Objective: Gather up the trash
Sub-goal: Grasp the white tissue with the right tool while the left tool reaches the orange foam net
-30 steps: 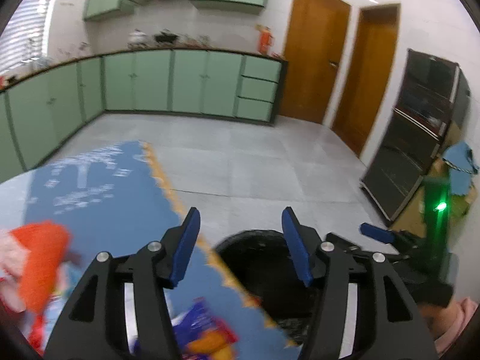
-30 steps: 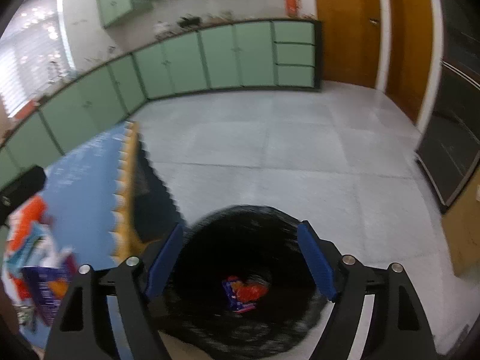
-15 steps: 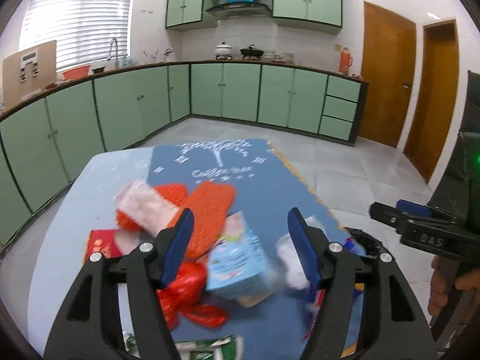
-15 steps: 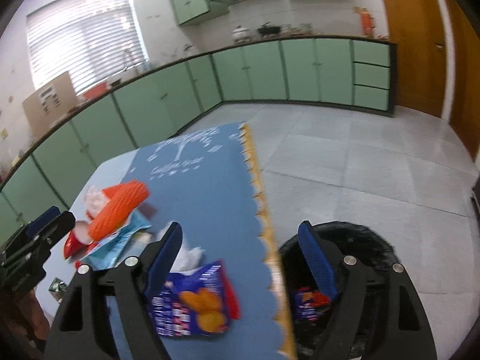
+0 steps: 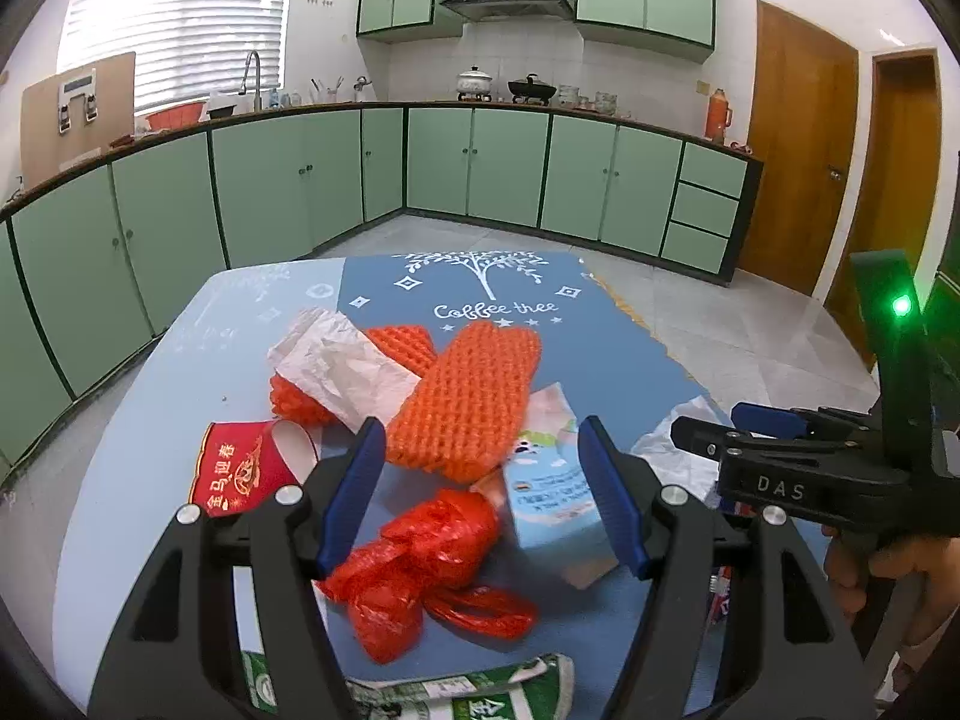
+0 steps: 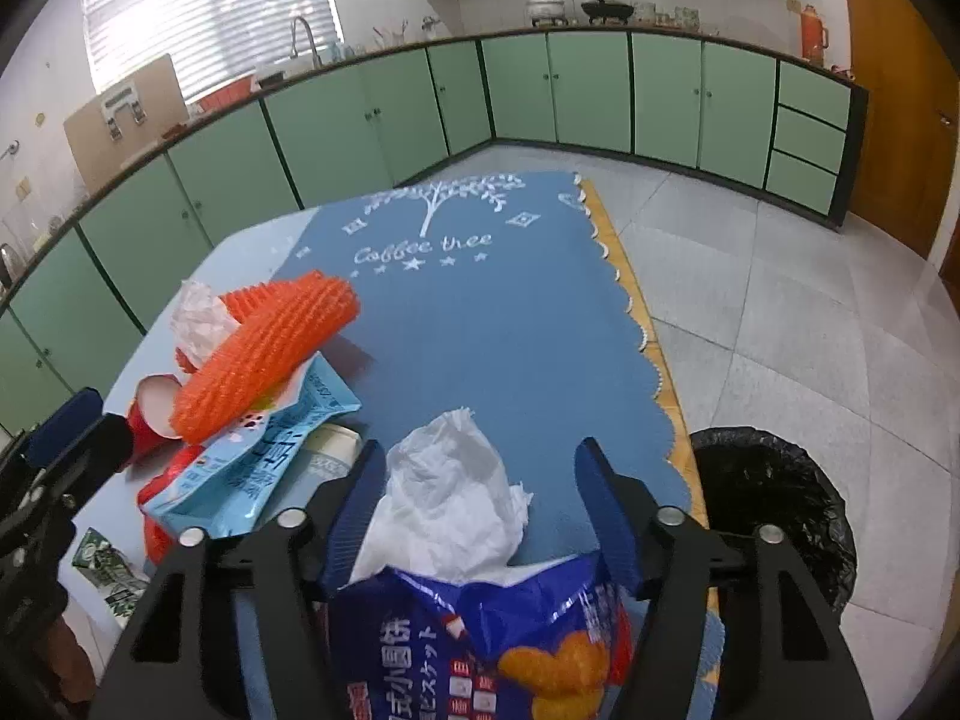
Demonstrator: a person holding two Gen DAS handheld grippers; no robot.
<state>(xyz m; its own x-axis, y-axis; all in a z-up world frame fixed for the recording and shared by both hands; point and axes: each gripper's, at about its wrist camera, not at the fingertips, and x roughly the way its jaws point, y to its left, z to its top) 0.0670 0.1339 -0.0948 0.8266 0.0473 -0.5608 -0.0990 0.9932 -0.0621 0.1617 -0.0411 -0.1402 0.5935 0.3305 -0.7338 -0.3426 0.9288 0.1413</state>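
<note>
My left gripper (image 5: pixel 480 495) is open and empty, hovering over a crumpled red plastic bag (image 5: pixel 420 564). Just beyond lie an orange foam net (image 5: pixel 474 396), a light blue carton (image 5: pixel 549 510), white paper (image 5: pixel 342 366) and a red paper cup (image 5: pixel 240 468). My right gripper (image 6: pixel 480 507) is open and empty, its fingers either side of a crumpled white tissue (image 6: pixel 450 498) above a blue snack bag (image 6: pixel 480 648). The black-lined trash bin (image 6: pixel 774 510) stands on the floor to the right of the table. The right gripper also shows in the left wrist view (image 5: pixel 750 432).
The table carries a blue "Coffee tree" mat (image 6: pixel 474 300) with a scalloped right edge. A green-and-white wrapper (image 5: pixel 456 696) lies at the near edge. Green kitchen cabinets (image 5: pixel 480 168) line the far walls. Grey tiled floor (image 6: pixel 780 312) lies right of the table.
Both grippers swung from over the trash bin back left to the table and now hover low over the pile of trash. Both stay open and empty.
</note>
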